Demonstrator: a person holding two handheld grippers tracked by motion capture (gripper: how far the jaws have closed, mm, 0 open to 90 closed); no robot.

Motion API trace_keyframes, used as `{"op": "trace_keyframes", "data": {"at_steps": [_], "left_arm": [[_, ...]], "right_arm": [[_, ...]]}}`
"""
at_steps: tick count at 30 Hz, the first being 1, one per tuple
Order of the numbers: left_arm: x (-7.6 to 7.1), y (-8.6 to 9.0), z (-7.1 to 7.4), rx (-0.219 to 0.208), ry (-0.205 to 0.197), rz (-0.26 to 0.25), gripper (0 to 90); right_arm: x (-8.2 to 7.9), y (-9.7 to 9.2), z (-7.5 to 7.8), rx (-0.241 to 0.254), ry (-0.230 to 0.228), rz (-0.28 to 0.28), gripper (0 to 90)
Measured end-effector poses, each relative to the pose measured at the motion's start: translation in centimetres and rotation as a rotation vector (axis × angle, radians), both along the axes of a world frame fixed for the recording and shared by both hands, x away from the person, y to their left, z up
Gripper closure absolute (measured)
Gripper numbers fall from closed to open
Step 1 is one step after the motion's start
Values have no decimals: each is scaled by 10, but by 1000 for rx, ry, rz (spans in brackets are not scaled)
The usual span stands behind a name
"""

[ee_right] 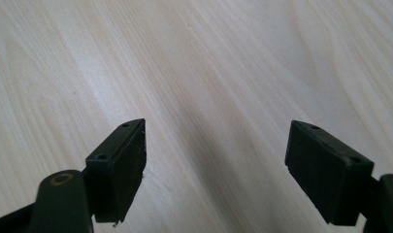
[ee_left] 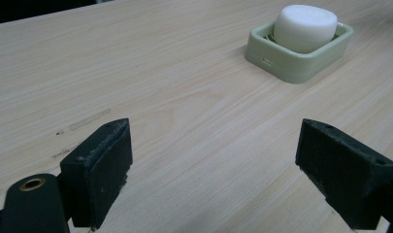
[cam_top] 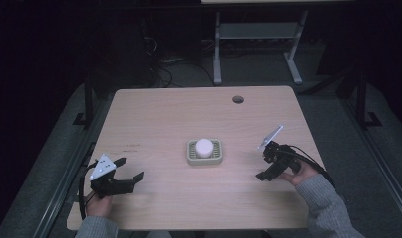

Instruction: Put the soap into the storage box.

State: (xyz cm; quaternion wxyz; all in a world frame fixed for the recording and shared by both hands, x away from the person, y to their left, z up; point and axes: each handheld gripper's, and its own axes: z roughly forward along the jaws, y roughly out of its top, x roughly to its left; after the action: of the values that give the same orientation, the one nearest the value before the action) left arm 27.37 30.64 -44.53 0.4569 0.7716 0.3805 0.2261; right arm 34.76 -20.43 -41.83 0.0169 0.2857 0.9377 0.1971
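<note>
Two grippers poised either side of a soap dish [cam_top: 204,152] at mid-table.

White soap bar [cam_top: 204,146] seated in the pale green dish, well apart from both tools. Left gripper [cam_top: 130,169] low to the dish's left, jaws spread wide and empty, aimed toward it across bare wood. Right gripper [cam_top: 264,161] to the dish's right, jaws likewise wide and empty, angled down at the table [cam_top: 159,114]. Neither clearly nearer; dish's long axis running left to right. Open room all round, table edges far from the dish.

Grey knit sleeves [cam_top: 323,201], black tools with trailing cables
</note>
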Motion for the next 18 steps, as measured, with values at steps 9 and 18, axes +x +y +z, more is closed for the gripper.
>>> {"op": "trace_keyframes", "data": {"at_steps": [9, 18], "left_arm": [[0, -3, 0, 25, 8, -15, 128], [-1, -5, -1, 41, 12, -18, 128]], "right_arm": [[-11, -11, -2, 12, -12, -22, 222], [-24, -18, -7, 36, -23, -34, 222]]}}
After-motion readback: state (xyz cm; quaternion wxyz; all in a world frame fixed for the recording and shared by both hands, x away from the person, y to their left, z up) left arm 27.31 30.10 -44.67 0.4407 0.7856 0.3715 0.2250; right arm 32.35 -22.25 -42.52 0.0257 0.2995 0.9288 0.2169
